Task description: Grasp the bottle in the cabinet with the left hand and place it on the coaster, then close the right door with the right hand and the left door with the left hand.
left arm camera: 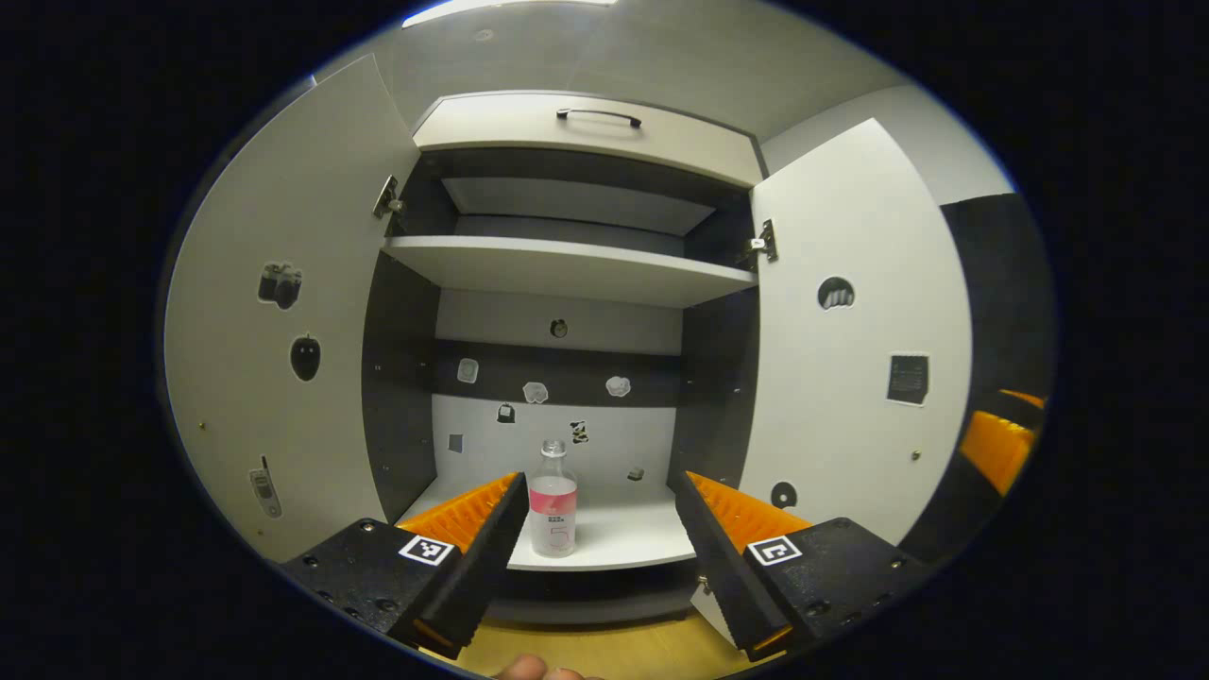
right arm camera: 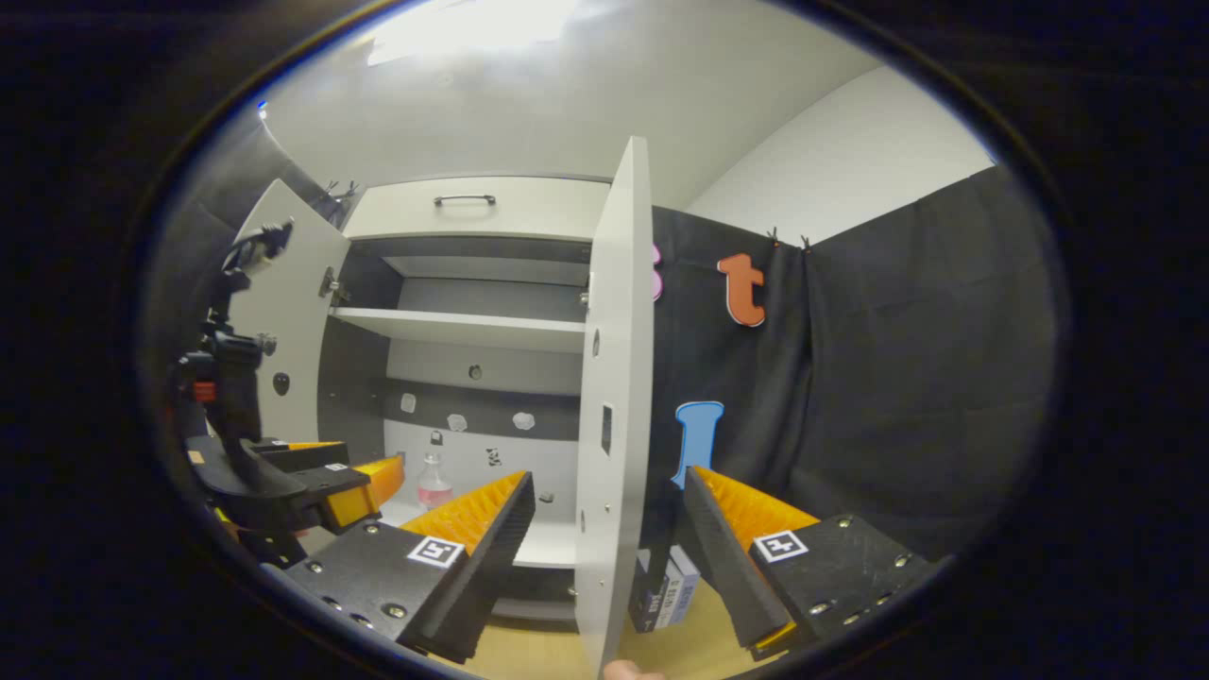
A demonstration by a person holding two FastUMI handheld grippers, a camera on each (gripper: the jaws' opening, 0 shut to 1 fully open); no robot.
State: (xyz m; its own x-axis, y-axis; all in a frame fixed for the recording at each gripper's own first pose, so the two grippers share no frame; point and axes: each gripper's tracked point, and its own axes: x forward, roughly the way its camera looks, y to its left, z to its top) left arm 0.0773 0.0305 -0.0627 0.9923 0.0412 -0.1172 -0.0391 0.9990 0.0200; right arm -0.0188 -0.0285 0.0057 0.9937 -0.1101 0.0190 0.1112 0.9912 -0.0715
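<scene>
In the left gripper view, the left gripper (left arm camera: pixel 599 529), jaws wide apart, faces the clear pink-labelled plastic bottle (left arm camera: pixel 553 501) upright at the front of the grey cabinet's lower shelf (left arm camera: pixel 623 538); a skewed approach could topple it. In the right gripper view, the right gripper (right arm camera: pixel 609 538), jaws apart, straddles the white right door's (right arm camera: pixel 614 378) edge and might nudge it prematurely.

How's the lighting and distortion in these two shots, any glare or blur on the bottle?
Left gripper view: fisheye bends the cabinet doors outward; a ceiling light glares at the top edge; the bottle is sharp and evenly lit, the shelf recess above it dark. Right gripper view: ceiling glare washes out the top; the bottle is small and soft; the right door bows.
</scene>
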